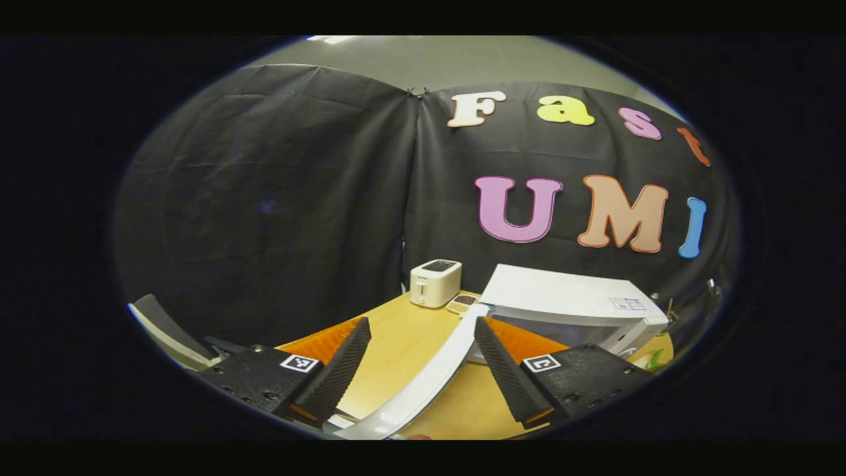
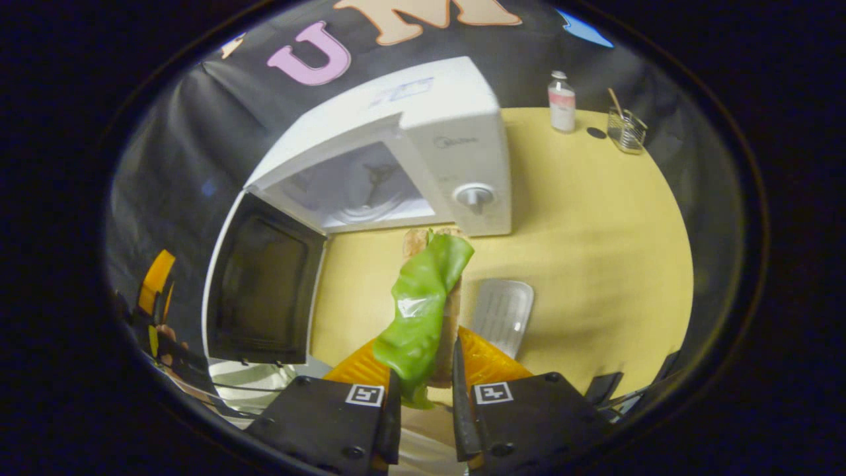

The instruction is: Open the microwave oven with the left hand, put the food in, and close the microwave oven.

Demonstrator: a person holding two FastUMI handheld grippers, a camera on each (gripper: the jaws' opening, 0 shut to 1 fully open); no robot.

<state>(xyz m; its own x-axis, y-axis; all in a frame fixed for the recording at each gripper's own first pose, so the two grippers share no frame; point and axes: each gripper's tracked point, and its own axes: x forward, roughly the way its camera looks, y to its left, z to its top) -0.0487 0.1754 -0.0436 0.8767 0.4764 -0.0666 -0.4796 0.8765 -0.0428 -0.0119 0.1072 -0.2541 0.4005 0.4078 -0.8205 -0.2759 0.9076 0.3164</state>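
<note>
The white microwave (image 2: pixel 462 132) stands on the wooden table with its door (image 2: pixel 261 284) swung wide open, and the cavity (image 2: pixel 357 192) with its glass plate shows. My right gripper (image 2: pixel 426 360) is shut on the food (image 2: pixel 423 311), a sandwich with a big green lettuce leaf, held in front of the opening and above the table. In the left gripper view, the door's white edge (image 1: pixel 429 377) runs between the fingers of my left gripper (image 1: pixel 421 325), which is open. The microwave's body (image 1: pixel 568 301) lies just beyond it, to the right.
A white toaster (image 1: pixel 435 283) and a small dish (image 1: pixel 462 303) sit at the table's far corner. A white ribbed tray (image 2: pixel 502 311) lies in front of the microwave. A bottle (image 2: pixel 562 102) and a wire holder (image 2: pixel 624 129) stand to the microwave's right.
</note>
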